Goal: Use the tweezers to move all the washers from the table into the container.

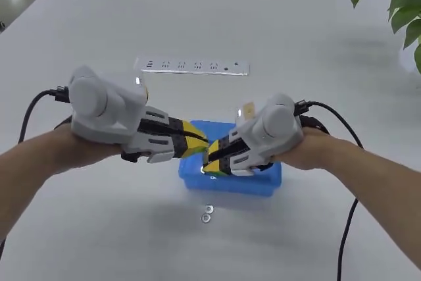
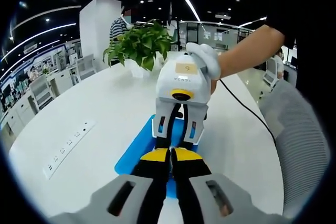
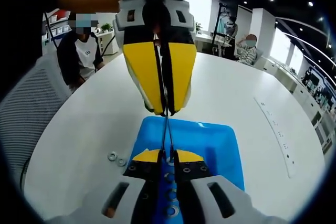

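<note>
At frame centre of the head view, left gripper (image 1: 200, 144) and right gripper (image 1: 209, 159) meet tip to tip above the blue plastic container (image 1: 263, 179). Two small metal washers (image 1: 207, 214) lie on the matte white table (image 1: 296, 44) just below the container's near wall, closest to the right tips. Left gripper view: own yellow pads pressed together, facing the right gripper. Right gripper view: thin steel tweezers (image 3: 167, 129) run vertically, clamped in both jaw pairs; washers sit lower left. Ring shapes inside the container are possibly washers; unclear.
</note>
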### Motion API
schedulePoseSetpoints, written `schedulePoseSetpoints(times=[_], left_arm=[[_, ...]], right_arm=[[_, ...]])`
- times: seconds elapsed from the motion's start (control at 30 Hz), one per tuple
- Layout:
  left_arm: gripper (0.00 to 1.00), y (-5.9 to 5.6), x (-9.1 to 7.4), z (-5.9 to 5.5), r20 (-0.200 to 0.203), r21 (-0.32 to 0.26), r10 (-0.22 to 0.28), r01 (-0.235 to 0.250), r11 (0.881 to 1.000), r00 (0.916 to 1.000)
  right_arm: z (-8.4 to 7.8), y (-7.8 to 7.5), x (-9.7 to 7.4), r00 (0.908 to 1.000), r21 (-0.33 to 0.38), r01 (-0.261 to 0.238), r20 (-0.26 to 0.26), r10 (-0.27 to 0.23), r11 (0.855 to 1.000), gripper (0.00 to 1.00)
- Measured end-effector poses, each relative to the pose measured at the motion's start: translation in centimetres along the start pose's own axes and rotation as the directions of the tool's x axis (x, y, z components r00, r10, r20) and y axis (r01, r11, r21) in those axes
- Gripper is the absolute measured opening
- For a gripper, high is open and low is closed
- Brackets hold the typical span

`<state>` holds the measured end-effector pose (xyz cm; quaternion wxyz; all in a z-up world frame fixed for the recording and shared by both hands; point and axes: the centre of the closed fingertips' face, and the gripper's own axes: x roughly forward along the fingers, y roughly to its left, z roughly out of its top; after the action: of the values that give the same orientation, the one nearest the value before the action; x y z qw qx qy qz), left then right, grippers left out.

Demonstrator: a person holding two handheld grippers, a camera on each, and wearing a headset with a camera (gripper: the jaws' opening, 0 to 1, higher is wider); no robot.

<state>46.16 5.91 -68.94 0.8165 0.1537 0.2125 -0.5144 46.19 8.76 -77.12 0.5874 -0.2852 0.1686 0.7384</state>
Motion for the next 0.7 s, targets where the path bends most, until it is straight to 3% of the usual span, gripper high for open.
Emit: schedulePoseSetpoints(times=[0.7], left_arm=[[0.05, -0.1, 0.1, 0.0, -0.018, 0.02, 0.002, -0.002, 1.0, 0.9998]], right_arm=[[0.1, -0.3, -1.8, 0.9993, 0.071, 0.037, 0.001, -0.037, 0.997, 0.23]])
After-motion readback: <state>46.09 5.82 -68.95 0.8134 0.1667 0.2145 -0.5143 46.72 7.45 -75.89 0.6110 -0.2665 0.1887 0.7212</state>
